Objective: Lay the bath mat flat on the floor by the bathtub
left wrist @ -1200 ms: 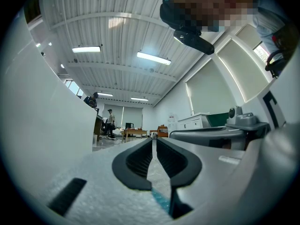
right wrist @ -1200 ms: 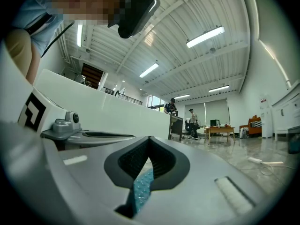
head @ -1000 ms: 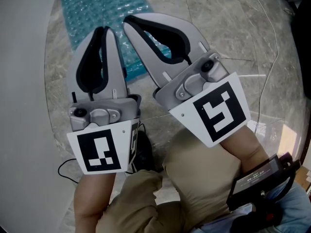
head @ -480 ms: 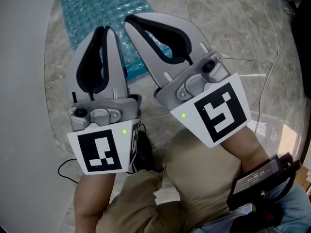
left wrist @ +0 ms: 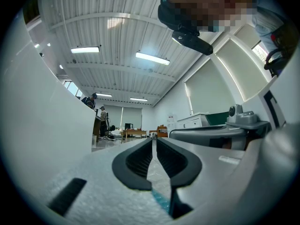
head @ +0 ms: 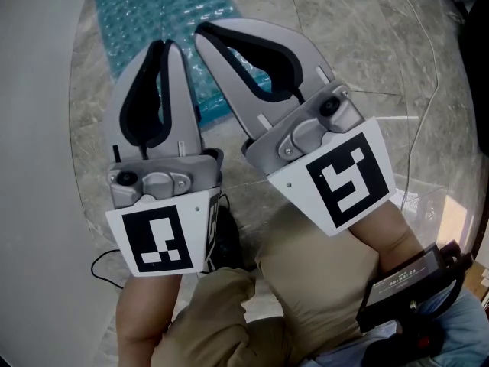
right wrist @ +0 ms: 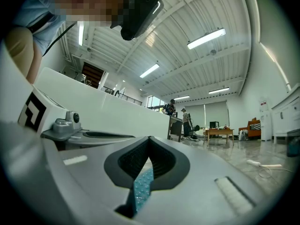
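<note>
Head view: the left gripper and right gripper are held side by side, each a pair of smooth grey curved jaws lined with black ribbed pads and backed by a white cube with black square markers. Beyond their tips the mat, teal and covered in small raised bubbles, lies spread on the veined, glossy stone floor, just beside the plain white curved tub.

Left gripper view: the left gripper's jaws stand all but together, a thin slit between the ribbed pads and nothing in it. A sliver of teal mat shows below them.

Right gripper view: the right gripper's jaws meet at the tips, empty. The bubbled mat shows through the loop-shaped gap behind them.
</note>
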`<action>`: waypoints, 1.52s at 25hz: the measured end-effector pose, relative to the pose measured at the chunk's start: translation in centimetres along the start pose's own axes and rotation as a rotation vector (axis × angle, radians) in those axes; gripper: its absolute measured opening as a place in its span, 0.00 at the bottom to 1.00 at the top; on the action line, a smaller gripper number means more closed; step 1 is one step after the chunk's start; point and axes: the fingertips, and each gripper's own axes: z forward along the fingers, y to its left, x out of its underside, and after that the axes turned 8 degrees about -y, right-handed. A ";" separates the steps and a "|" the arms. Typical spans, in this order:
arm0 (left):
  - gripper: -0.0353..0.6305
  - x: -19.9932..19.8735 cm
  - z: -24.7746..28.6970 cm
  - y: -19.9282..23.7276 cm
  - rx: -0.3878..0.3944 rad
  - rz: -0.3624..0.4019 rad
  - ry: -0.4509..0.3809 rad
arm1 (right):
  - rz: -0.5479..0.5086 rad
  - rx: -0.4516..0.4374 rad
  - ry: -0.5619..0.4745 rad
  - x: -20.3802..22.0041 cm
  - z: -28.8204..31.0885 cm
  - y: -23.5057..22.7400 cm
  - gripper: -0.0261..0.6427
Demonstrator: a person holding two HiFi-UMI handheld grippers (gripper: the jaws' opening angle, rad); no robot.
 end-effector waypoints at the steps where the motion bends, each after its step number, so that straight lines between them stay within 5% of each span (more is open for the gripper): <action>1: 0.11 0.0 0.0 0.0 0.001 0.000 -0.001 | -0.002 0.000 -0.001 0.0 0.0 0.0 0.05; 38: 0.11 -0.1 0.0 0.0 -0.004 0.000 0.004 | -0.031 -0.004 -0.011 -0.7 0.0 0.1 0.05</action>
